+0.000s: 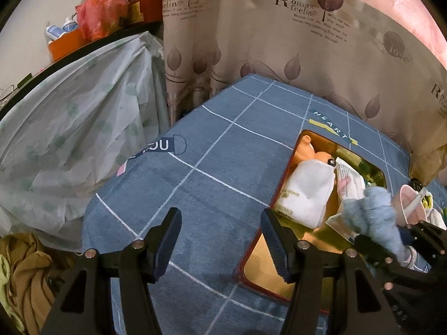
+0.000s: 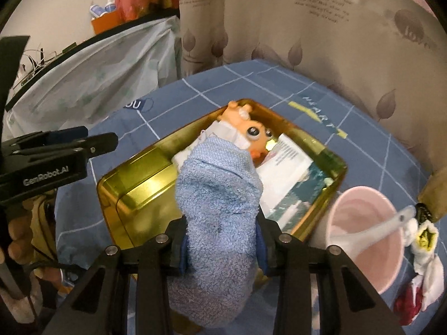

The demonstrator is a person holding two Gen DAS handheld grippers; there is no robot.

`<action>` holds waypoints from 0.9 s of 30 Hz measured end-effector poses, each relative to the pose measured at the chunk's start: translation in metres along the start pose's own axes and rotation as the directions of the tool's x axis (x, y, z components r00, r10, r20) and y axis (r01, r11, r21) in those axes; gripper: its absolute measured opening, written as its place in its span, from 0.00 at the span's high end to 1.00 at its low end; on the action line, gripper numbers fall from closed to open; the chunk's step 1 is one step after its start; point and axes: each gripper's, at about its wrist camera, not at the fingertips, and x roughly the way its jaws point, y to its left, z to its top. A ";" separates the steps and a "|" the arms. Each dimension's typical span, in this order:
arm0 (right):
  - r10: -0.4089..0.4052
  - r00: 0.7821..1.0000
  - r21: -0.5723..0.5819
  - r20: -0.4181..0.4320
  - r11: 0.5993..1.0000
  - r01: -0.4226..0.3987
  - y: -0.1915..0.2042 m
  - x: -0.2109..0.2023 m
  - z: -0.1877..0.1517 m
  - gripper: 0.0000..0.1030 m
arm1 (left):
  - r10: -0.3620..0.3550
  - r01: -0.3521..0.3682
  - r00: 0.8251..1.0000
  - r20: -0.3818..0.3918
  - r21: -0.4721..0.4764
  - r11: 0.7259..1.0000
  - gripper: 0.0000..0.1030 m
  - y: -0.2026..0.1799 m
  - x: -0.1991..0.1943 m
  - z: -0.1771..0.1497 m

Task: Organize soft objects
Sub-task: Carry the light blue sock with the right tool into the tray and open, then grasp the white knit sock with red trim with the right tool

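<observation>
While the left gripper (image 1: 220, 240) hangs wide apart and empty over the blue grid-patterned cloth (image 1: 195, 184), its view shows the shiny gold rectangular tin (image 1: 259, 268) already holding an orange big-eyed toy (image 1: 321, 157) and a white pouch (image 1: 307, 192). From the right wrist, the right gripper (image 2: 220, 248) is clamped on the fluffy light-blue towel roll (image 2: 218, 195), poised above the tin and, I'd judge, yet to be set inside; the pink bowl (image 2: 363, 223) sits beside.

A tin (image 2: 134, 192) sits on the bench (image 1: 212, 167), with a doll (image 2: 245, 128) at its far end and a booklet (image 2: 287, 164) to the doll's right. The towel (image 2: 218, 195), held in the right tool (image 2: 220, 248), hangs over the tin's near middle. Right of the tin stands a cup (image 2: 363, 223) with a spoon (image 2: 382, 226) in it; beyond that lies what may be a small figure (image 2: 424, 251). The left tool (image 1: 220, 240) hovers left of the tin, curtain (image 1: 279, 42) behind.
</observation>
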 end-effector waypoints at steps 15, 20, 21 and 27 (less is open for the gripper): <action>-0.015 1.000 -0.008 0.003 1.000 0.015 0.005 0.006 0.000 0.35 | -0.008 0.008 1.000 -0.008 0.003 1.000 0.41 -0.001 0.003 -0.001; -0.014 0.999 -0.004 0.038 1.000 0.014 0.006 -0.011 0.005 0.30 | -0.008 0.008 1.000 -0.007 0.003 1.000 0.41 -0.002 0.003 -0.001; -0.014 0.999 -0.004 0.046 1.000 0.014 0.005 -0.015 0.006 0.30 | -0.008 0.008 1.000 -0.006 0.004 1.000 0.41 -0.002 0.003 -0.001; -0.020 0.994 0.013 0.103 1.000 0.019 -0.001 -0.046 0.006 0.26 | -0.008 0.008 1.000 -0.002 0.006 1.000 0.41 -0.002 0.003 -0.001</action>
